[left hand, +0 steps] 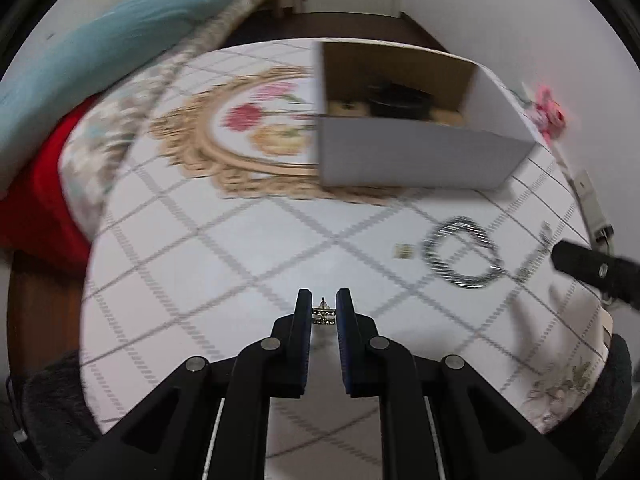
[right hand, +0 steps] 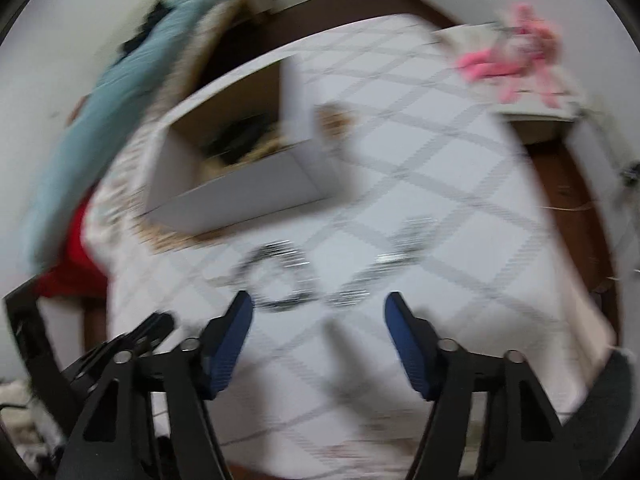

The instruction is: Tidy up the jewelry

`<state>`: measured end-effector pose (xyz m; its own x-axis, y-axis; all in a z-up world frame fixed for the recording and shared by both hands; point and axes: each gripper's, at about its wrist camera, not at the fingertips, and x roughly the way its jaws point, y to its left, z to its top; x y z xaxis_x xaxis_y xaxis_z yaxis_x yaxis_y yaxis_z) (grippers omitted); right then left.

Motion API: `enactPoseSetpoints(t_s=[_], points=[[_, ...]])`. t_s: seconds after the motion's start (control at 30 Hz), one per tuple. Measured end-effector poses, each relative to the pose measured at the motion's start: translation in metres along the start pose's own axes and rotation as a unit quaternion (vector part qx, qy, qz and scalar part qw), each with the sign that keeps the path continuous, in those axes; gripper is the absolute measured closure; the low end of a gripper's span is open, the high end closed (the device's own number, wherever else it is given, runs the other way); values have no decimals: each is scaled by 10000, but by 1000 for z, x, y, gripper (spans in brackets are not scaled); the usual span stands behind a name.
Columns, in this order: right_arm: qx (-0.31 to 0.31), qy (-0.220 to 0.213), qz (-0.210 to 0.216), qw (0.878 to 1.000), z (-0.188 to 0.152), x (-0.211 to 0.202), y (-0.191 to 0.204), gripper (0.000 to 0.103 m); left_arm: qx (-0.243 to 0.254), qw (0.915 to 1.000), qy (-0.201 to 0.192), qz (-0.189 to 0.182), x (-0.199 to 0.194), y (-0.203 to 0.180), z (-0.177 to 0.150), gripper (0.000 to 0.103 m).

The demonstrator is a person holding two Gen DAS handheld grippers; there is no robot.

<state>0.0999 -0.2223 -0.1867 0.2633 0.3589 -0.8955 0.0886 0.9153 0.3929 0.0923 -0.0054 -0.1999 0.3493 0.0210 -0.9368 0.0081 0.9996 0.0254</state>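
We had the left gripper (left hand: 324, 312) closed almost fully on a small gold ring (left hand: 323, 316), which sat pinched between its blue pads (left hand: 304, 320) just above the table (left hand: 180, 280). The table wore a white cloth crossed with grey diagonal lines and a floral medallion. Ahead of the ring stood an open cardboard box (left hand: 400, 156) with dark and tan items inside that we could not identify. To the right of the ring lay a small square gold piece (left hand: 403, 251), and just beside that a looped silver chain (left hand: 462, 252). Our right gripper (right hand: 319, 308) hung above the table with its jaws spread wide and nothing between them; its view was badly blurred, though the chain (right hand: 280, 276) showed just ahead of its fingertips and the box (right hand: 236, 176) beyond.
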Motion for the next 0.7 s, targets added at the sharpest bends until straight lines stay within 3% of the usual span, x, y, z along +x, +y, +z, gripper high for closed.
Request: enactPoseSetpoints(t_s=[0.07, 0.1, 0.3, 0.5, 0.57, 0.7], points=[[-170, 179, 387, 9989, -2, 16, 27, 57, -159, 9998, 18, 135, 1, 19, 0, 94], [-263, 221, 441, 9984, -3, 24, 37, 58, -235, 9996, 47, 170, 3, 28, -1, 94], [-1203, 90, -139, 9926, -3, 62, 96, 63, -555, 9980, 150, 246, 13, 55, -9, 94], [-1948, 144, -614, 9788, -9, 89, 123, 81, -744, 9968, 217, 183, 17, 67, -13, 94], [-2090, 208, -693, 9752, -12, 96, 124, 92, -775, 9966, 207, 175, 17, 69, -13, 94], [-2344, 97, -911, 9678, -15, 99, 127, 103, -806, 9964, 201, 155, 19, 73, -12, 94]])
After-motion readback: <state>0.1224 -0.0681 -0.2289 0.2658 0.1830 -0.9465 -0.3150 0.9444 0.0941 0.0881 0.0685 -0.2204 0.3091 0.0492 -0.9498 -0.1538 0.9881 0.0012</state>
